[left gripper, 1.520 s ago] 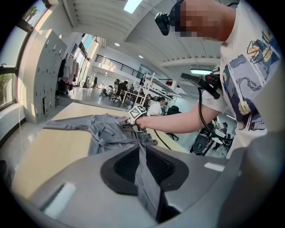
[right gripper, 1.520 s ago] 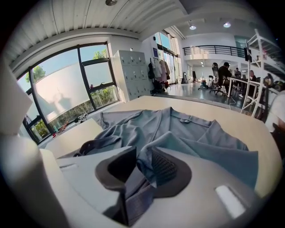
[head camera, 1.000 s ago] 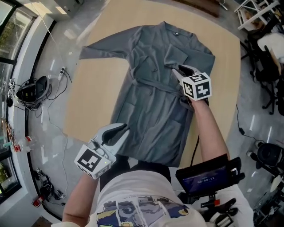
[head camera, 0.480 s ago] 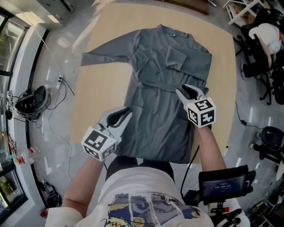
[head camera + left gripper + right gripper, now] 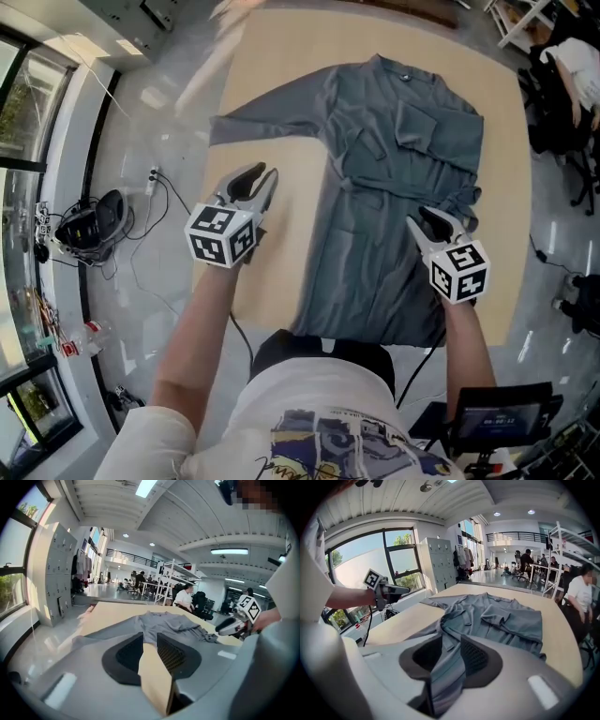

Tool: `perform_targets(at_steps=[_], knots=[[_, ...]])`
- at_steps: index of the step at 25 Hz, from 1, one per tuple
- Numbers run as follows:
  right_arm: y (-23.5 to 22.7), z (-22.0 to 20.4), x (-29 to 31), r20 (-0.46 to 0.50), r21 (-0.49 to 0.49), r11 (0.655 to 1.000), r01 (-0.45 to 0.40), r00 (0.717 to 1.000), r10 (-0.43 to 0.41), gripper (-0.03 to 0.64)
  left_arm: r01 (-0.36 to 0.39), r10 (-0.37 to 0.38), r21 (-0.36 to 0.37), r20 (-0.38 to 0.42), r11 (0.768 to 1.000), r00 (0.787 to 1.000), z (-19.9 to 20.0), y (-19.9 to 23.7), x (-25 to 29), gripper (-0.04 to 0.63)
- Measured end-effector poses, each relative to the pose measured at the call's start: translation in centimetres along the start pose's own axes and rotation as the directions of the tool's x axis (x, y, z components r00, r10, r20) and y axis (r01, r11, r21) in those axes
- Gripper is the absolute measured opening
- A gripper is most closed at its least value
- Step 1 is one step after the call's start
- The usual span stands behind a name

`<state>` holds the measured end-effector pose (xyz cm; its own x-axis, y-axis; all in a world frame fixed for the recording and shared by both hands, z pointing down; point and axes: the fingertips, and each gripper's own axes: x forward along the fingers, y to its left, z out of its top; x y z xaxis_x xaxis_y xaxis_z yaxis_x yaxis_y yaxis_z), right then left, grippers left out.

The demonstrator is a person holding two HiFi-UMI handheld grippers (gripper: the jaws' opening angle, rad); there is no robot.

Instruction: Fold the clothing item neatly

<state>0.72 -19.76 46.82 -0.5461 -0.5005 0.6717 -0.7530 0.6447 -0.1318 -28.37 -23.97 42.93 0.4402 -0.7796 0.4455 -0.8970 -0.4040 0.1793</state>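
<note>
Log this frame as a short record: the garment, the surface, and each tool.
surface: wooden table
garment: grey robe, lying flat, belt at waist
left tool: over bare table, jaws have just been opening, nothing between them
right tool: over robe's side edge, jaws apart, no grip
sleeves: outstretched sleeve on left tool's side; folded sleeve on chest

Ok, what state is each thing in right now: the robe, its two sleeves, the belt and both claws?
Robe: spread flat on the table, body not yet folded.
Outstretched sleeve: lying straight out on the table.
Other sleeve: folded in over the chest.
Belt: across the waist.
Left claw: jaws apart, just been opening, nothing between them, over bare table.
Right claw: jaws apart, over the robe's lower half, no grip seen.
</note>
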Motion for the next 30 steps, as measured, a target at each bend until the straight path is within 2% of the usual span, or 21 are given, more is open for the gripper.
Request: perform_targets(at_steps=[5,8,16,21,30], knots=[[1.2,-1.2,0.2,-0.017,0.025,1.0,0.019,1.0,-0.019,0.112,-0.122,0.121,-0.03,-0.031,0.992,0.992,-0.3,8.7,1.5,0.11],[1.7,-1.9,0.1,-0.036,0.035,0.999,0.025,0.999,-0.024,0.112,-0.189,0.185,-0.082,-0.045,0.979,0.982,-0.9,12.8,2.4,0.11],[2.5,-3.3,0.8,-0.079,0.039,0.999,0.019,0.997,-0.016,0.112,-0.305,0.284,-0.14,-0.152,0.942,0.947,-3.3,19.4,6.5,0.121],[2.3,-3.9,1.6,-0.097,0.05,0.999,0.012,0.995,-0.007,0.112,-0.374,0.332,-0.189,-0.218,0.908,0.918,-4.4,22.2,8.5,0.136],[2.3,-4.8,1.7,-0.112,0.076,0.997,-0.001,0.994,0.01,0.112,-0.522,0.436,-0.242,-0.331,0.818,0.837,-5.8,26.0,10.1,0.207]])
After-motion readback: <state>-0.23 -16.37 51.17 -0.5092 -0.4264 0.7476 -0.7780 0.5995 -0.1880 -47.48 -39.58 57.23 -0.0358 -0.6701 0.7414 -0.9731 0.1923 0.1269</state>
